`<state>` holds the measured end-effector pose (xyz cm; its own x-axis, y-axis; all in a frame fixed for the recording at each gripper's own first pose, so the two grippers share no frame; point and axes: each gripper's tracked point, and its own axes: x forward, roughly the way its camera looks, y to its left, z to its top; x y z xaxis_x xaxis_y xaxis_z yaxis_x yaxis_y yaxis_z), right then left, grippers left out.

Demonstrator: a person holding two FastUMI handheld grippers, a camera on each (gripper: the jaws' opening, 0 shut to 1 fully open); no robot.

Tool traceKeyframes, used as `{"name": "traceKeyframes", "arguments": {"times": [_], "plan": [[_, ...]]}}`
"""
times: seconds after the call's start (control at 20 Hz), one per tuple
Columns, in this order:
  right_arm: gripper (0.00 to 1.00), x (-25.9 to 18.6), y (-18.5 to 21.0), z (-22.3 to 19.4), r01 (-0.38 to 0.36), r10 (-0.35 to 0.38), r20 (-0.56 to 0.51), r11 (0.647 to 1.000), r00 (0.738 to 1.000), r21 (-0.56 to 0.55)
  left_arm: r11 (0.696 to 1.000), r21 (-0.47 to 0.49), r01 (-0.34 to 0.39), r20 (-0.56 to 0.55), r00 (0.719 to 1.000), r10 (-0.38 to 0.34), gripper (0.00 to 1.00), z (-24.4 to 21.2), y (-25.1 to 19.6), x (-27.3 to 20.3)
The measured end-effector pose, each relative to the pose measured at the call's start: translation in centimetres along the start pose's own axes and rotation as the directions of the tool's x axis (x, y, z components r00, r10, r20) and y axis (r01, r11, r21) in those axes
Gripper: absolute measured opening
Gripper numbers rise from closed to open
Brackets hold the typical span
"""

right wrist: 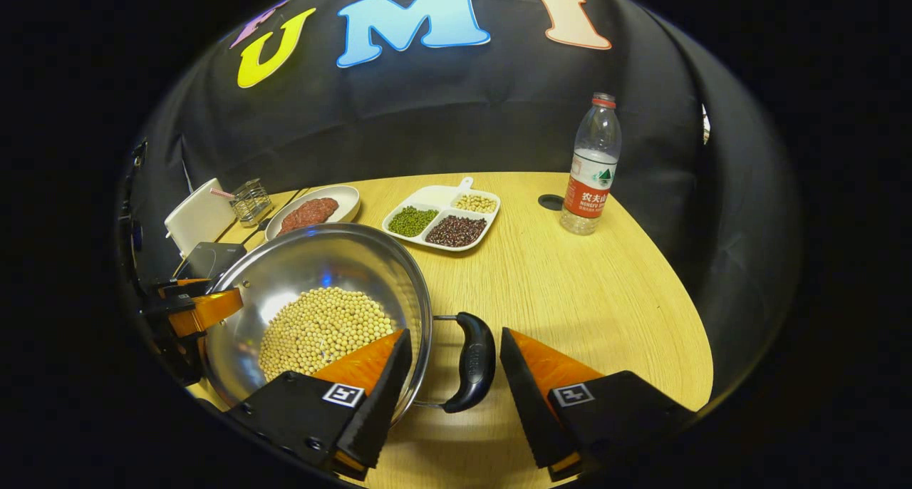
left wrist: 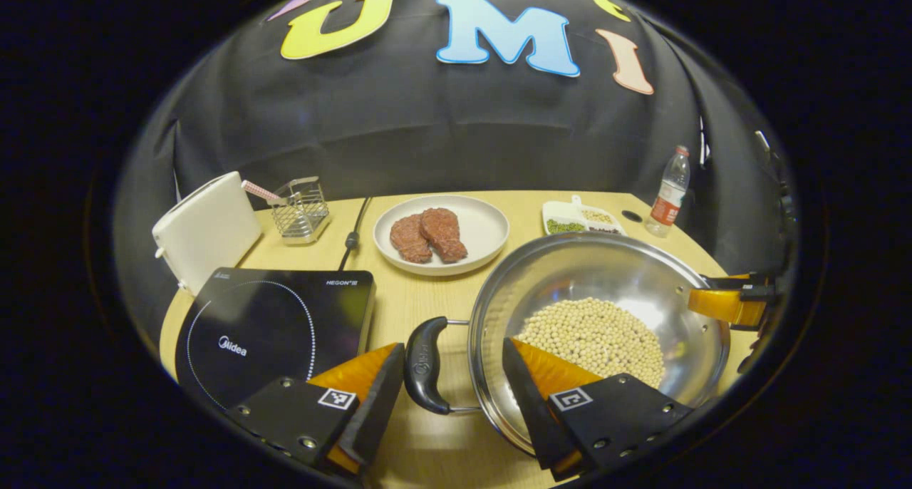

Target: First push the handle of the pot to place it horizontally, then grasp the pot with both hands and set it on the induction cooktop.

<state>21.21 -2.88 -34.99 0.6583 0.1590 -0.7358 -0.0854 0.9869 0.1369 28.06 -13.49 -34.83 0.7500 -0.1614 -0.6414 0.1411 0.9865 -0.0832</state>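
Note:
A steel pot [left wrist: 605,268] holding soybeans [left wrist: 595,336] stands on the wooden table, right of the black induction cooktop [left wrist: 271,325]. Its two black side handles lie level. My left gripper [left wrist: 453,346] is open and straddles the near handle [left wrist: 426,364], one finger outside it and the other over the pot's rim. In the right gripper view, my right gripper [right wrist: 456,332] is open around the other handle [right wrist: 474,361], its left finger over the pot [right wrist: 320,264]. Each gripper shows across the pot from the other: the right gripper [left wrist: 727,304], the left gripper [right wrist: 192,311]. The cooktop [right wrist: 206,257] lies beyond the pot.
A plate of meat patties [left wrist: 442,232], a wire basket [left wrist: 301,207], a white box [left wrist: 206,229] and a power cable [left wrist: 354,232] sit behind the cooktop. A divided dish of beans [right wrist: 442,218] and a water bottle [right wrist: 590,168] stand at the back right.

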Motion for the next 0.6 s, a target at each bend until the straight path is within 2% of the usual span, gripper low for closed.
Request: {"name": "traceKeyframes", "arguments": {"times": [0.15,0.25,0.35,0.4,0.55,0.6], "plan": [[0.7,0.1,0.2,-0.2,-0.002,0.002,-0.007,1.0,1.0,-0.001,1.0,-0.005,0.006,-0.008,1.0,-0.006,0.83,-0.3,-0.1,0.2],[0.7,0.3,0.2,-0.2,-0.003,0.003,-0.013,1.0,1.0,0.006,1.0,0.003,0.005,-0.033,0.999,-0.005,0.8,-0.7,-0.2,0.4],[0.64,0.3,0.2,-0.2,0.008,-0.007,-0.018,1.0,1.0,0.018,1.0,0.012,-0.028,-0.038,0.999,0.029,0.79,-1.0,0.5,0.7],[0.64,0.3,0.3,-0.1,0.01,-0.01,-0.016,1.0,1.0,0.016,1.0,-0.001,-0.028,-0.037,0.999,0.028,0.69,-1.0,0.5,0.7],[0.54,0.3,0.3,-0.1,0.015,-0.015,-0.022,1.0,1.0,0.022,0.999,-0.014,-0.038,-0.045,0.998,0.037,0.65,-1.3,0.5,0.8],[0.56,0.1,0.3,-0.1,0.016,-0.015,-0.02,1.0,1.0,0.021,0.999,-0.023,-0.038,-0.046,0.998,0.037,0.66,-1.3,0.5,0.8]]}}
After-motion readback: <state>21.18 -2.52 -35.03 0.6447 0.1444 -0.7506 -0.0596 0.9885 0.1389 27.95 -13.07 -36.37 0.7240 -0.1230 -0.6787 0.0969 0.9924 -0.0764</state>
